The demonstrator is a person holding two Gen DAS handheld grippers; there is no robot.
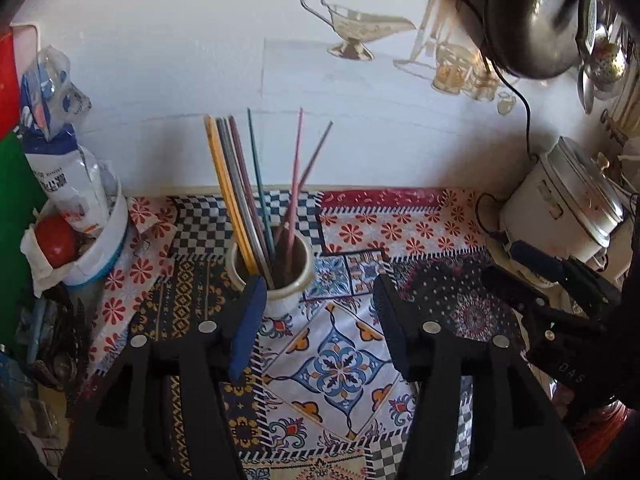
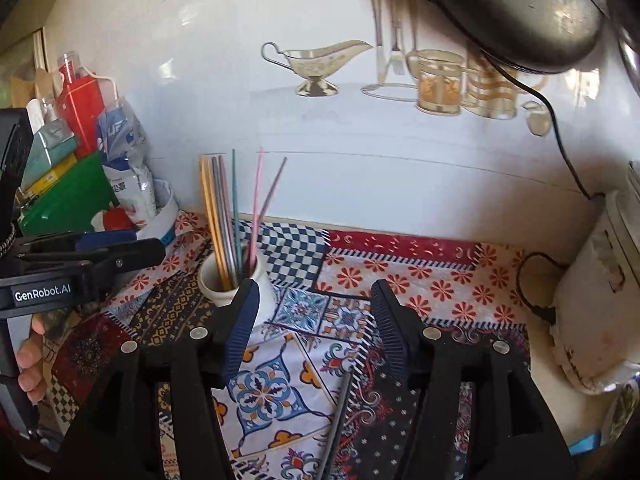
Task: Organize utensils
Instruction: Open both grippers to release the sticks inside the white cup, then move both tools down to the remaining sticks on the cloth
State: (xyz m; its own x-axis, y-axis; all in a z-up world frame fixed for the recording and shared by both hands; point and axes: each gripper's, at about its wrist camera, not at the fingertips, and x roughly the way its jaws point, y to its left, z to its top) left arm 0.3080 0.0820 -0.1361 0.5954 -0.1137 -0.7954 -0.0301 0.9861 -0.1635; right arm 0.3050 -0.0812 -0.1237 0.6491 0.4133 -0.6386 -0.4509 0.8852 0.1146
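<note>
Black jaws of the left gripper [image 1: 320, 316] stand apart with only patterned cloth [image 1: 340, 364] between them; its left finger overlaps the rim of the white cup [image 1: 294, 284] in view, though whether it touches I cannot tell. The right gripper [image 2: 312, 324] is likewise parted and holds nothing, and a grey chopstick [image 2: 338, 420] lies loose on the cloth between its fingers. Coloured chopsticks [image 1: 256, 184] stand upright in the cup, fanned toward the white tiled wall [image 1: 180, 72]. Left of the cup crowd a white tub [image 1: 100, 248] with a red ball [image 1: 56, 240], a plastic bag [image 1: 60, 152] and a green box [image 2: 68, 196]. A white rice cooker [image 1: 568, 208] with its black cord closes the right side, and a dark pan [image 1: 532, 16] hangs overhead. Open cloth lies right of the cup, up to the cooker.
</note>
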